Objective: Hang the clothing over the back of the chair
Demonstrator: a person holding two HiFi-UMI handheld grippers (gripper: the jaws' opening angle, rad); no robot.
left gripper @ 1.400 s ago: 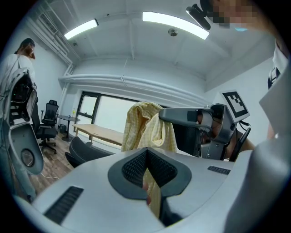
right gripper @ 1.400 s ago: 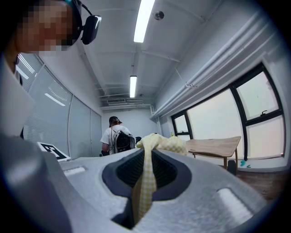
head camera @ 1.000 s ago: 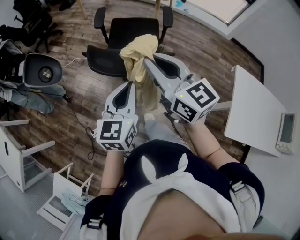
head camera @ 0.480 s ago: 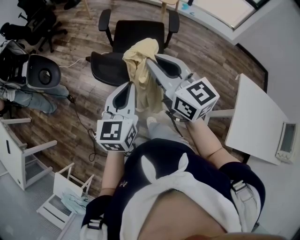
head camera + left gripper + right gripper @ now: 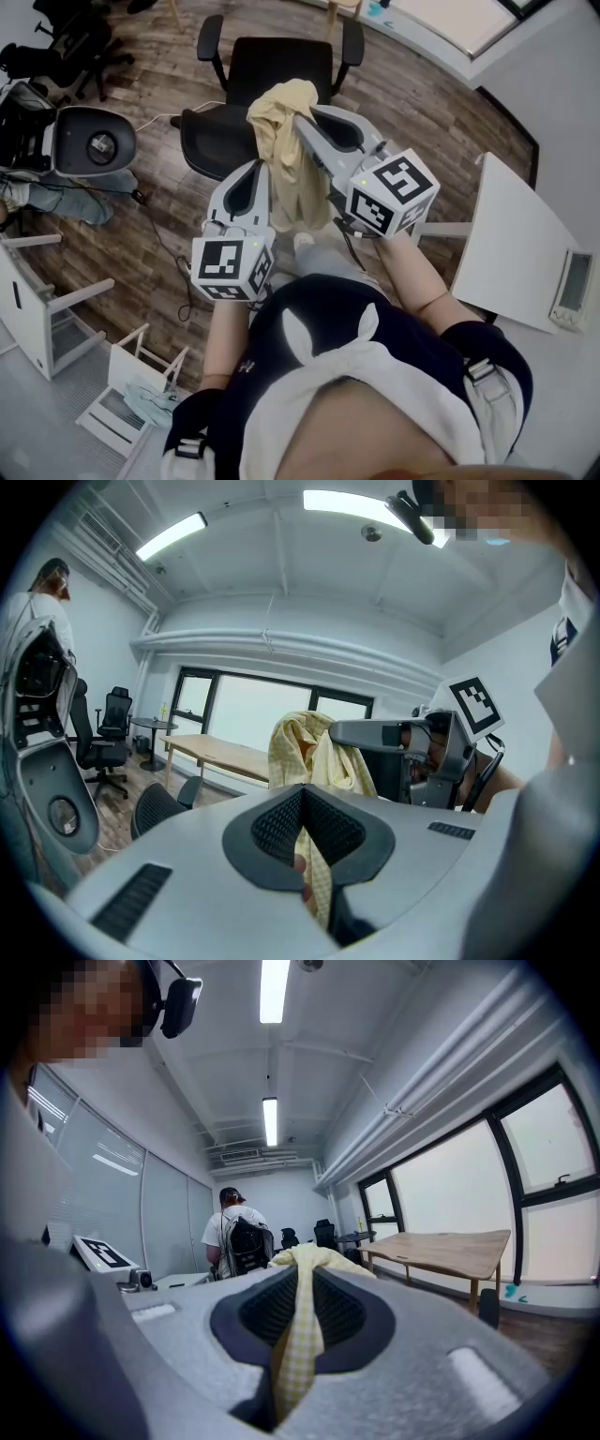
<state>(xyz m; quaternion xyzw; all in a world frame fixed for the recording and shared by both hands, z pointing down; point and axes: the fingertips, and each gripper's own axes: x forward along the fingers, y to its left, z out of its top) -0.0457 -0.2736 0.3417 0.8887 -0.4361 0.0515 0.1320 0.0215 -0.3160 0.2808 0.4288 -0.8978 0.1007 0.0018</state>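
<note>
A pale yellow checked garment (image 5: pixel 291 150) hangs between both grippers, in front of a black office chair (image 5: pixel 267 70) with armrests. My left gripper (image 5: pixel 260 167) is shut on a lower fold of the garment (image 5: pixel 319 874), which runs down between its jaws. My right gripper (image 5: pixel 302 122) is shut on the top of the garment (image 5: pixel 298 1335), held higher so the cloth bunches over its tip. In the left gripper view the right gripper (image 5: pixel 375 733) shows behind the draped cloth. The chair's seat lies just beyond the hanging cloth.
A second grey-backed chair (image 5: pixel 89 145) stands at left with clothes (image 5: pixel 56 197) on the floor beside it. A white table (image 5: pixel 516 234) is at right, white furniture (image 5: pixel 37 319) at lower left. A person with a backpack (image 5: pixel 234 1237) stands far off. A wooden table (image 5: pixel 450 1246) stands by the windows.
Both grippers have carried the garment a little closer to the black chair. The grip on the cloth is unchanged.
</note>
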